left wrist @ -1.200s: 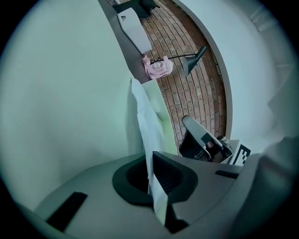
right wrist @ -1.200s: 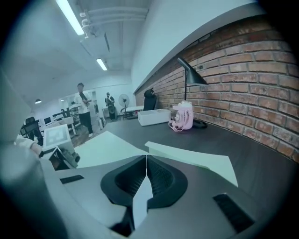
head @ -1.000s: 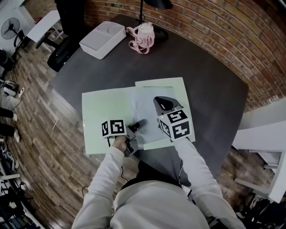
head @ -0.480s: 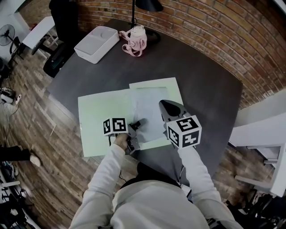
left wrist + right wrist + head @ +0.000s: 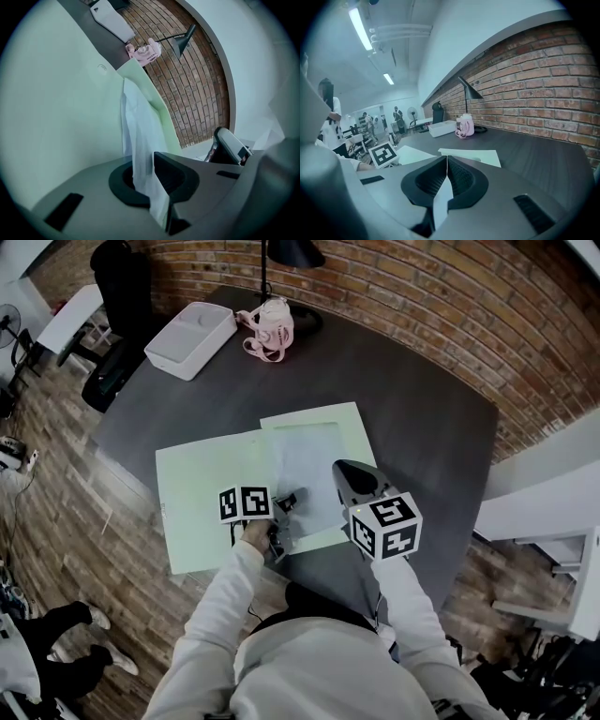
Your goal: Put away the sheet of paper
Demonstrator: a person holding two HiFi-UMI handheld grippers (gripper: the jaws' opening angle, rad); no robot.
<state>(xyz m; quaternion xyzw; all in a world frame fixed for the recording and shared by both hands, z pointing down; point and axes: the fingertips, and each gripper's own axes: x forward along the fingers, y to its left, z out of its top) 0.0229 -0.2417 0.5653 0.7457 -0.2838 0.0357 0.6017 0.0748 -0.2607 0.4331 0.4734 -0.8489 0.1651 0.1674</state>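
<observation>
1. Brick wall curves round the far side of a dark table [image 5: 422,427]. A white box [image 5: 190,327], a pink bottle [image 5: 269,329] and a black lamp [image 5: 286,251] are grouped at its far left corner, well apart from the work.
2. A pale green folder [image 5: 197,493] lies open by the table's near edge. Its left flap reaches that edge and seems to hang slightly over it.
3. The sheet of paper [image 5: 305,460] lies on the folder's right half, inside the green border. Its near end is caught in a tool.
4. The left tool [image 5: 289,501] is pinching the sheet's near edge. In the left gripper view the white sheet runs out from between the closed pads and away over the green.
5. The right tool [image 5: 447,161] is raised near the folder's right side with its jaws pressed together at the tips. Nothing reaches past them. A pale sliver shows low in the gap, and I cannot tell whether it is paper.
6. Step in hand, as I judge it: the sheet is being seated in the open folder and the folder is not yet shut.
7. The next move probably calls for squaring the sheet inside the right half and letting go without dragging it. One flap then has to fold over while the other tool steadies the folder against sliding off the near edge.
</observation>
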